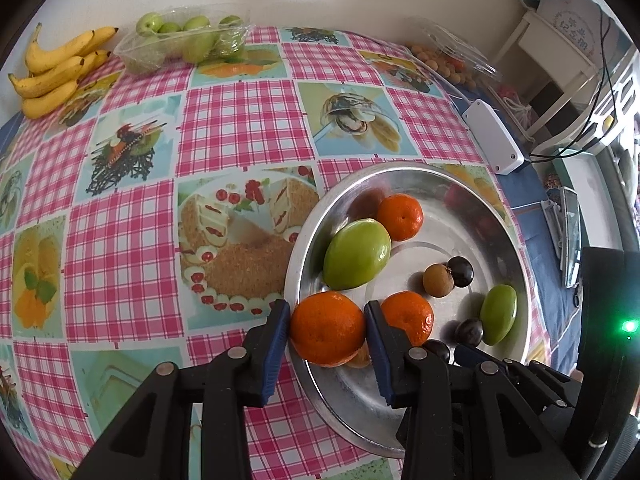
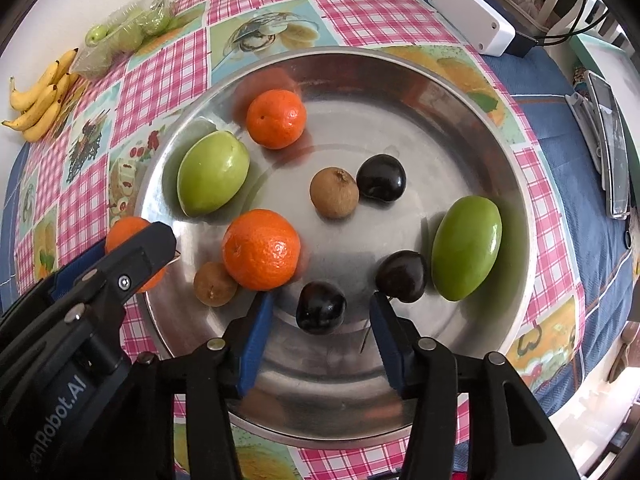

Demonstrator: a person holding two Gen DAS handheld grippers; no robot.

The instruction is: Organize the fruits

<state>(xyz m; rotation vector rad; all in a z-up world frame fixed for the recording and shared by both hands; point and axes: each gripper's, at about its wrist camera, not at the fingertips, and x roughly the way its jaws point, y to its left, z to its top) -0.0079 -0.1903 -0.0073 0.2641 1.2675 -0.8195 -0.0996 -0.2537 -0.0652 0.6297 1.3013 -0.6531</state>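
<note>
Three mandarins are in play, and we see one mandarin [image 1: 326, 329] gripped between the blue pads of the left tongs [image 1: 326, 330], just at the near-left rim of the metal tray [image 1: 400, 412]; in the right wrist view the same fruit [image 2: 124, 232] is partly hidden behind the left tongs [image 2: 120, 264]. The two other mandarins lie inside the tray, one near the middle [image 2: 261, 249] and one farther back [image 2: 276, 119]. The right tongs [image 2: 320, 320] point down into the tray with the jaws apart, and a dark plum [image 2: 321, 307] lies between them; we cannot see either pad pressing it. A second dark plum [image 2: 401, 276] sits just beside the right finger, and a third [image 2: 381, 178] touches a brown longan [image 2: 334, 192]. Another longan [image 2: 215, 284] rests against the middle mandarin. Two green jujubes are in the tray as well, one at the left [image 2: 213, 173] and one at the right [image 2: 466, 248]. The tray stands on a table with a pink checked cloth [image 1: 240, 112]. At the far side of the table we see a bunch of bananas [image 1: 60, 68], a clear box of green fruits [image 1: 188, 40] and a white box [image 1: 493, 136].
</note>
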